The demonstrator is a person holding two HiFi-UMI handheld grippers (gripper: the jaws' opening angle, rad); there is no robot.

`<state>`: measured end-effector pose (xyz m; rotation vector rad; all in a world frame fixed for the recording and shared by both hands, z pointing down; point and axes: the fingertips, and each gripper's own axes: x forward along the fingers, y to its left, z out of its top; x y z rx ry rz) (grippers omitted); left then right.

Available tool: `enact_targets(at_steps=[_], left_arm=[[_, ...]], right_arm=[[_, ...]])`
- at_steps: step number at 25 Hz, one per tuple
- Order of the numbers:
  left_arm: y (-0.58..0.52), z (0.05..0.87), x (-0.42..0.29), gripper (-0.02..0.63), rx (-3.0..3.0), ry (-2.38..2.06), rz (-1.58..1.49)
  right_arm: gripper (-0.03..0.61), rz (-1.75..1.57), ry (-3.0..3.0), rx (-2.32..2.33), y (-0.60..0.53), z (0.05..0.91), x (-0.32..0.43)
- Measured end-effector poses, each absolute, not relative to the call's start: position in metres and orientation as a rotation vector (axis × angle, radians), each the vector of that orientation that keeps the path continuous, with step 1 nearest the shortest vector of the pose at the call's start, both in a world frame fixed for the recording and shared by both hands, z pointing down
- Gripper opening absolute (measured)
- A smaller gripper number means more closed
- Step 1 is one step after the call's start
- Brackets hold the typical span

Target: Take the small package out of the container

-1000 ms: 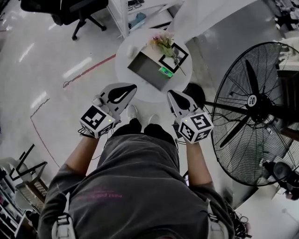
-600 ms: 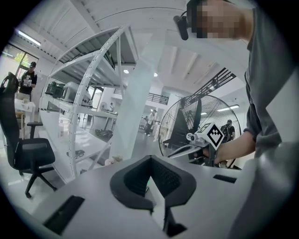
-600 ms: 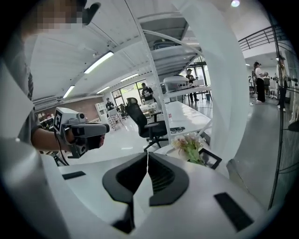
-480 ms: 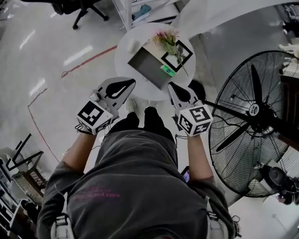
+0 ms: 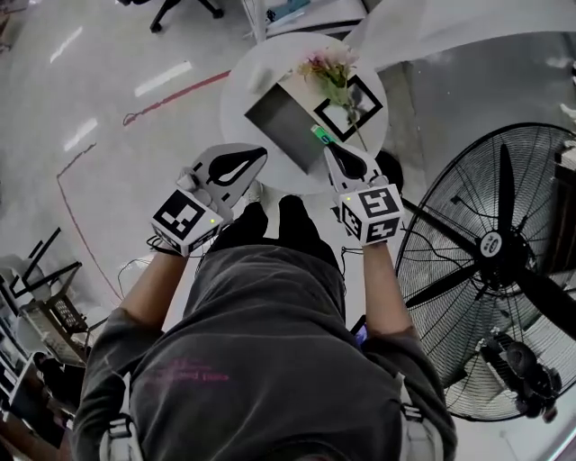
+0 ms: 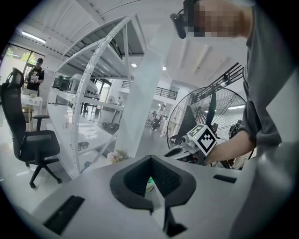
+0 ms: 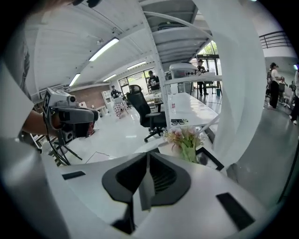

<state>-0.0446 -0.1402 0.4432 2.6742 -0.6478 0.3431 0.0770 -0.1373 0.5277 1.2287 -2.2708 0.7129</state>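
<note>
On the round white table (image 5: pixel 247 76) stands a grey open container (image 5: pixel 286 126). A small green package (image 5: pixel 321 137) lies at its right corner, beside a black square frame (image 5: pixel 349 106) and a bunch of flowers (image 5: pixel 331 67). My right gripper (image 5: pixel 328 151) hovers just short of the package; its jaws are starting to part, with nothing between them. My left gripper (image 5: pixel 261 155) is shut and empty at the table's near edge. In the left gripper view the package (image 6: pixel 149 182) shows through the left gripper's (image 6: pixel 151 157) jaws. The right gripper view shows the right gripper (image 7: pixel 147 153) pointing at the flowers (image 7: pixel 186 140).
A large standing fan (image 5: pixel 504 261) is close on the right. An office chair (image 5: pixel 184 7) and a white shelf rack (image 5: pixel 297 11) stand beyond the table. A red line (image 5: pixel 171 94) runs along the floor to the left. People stand far off in the room.
I have stepped closer to the table. Both grippers moved forward, and the right one now reaches the table edge near the green package.
</note>
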Motion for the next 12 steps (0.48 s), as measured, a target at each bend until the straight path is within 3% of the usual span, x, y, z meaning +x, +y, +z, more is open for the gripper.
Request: enact_targets(at_steps=[5,8,12], left_arm=[[-0.149,0.449,-0.031,0.015,2.659,-0.67,0.364],[-0.149,0.451,-0.025,0.015,2.585,-0.672,0.39],[-0.148,0.458,-0.02,0.015,2.553,-0.679,0.407]], right_arm=[[0.028,0.694,-2.258,1.148,-0.147,0.549,0.085],[0.086,0.687,-2.233,1.106,-0.148,0.561,0.09],[0.103,0.671,-2.202,1.05,-0.143,0.578,0.094]])
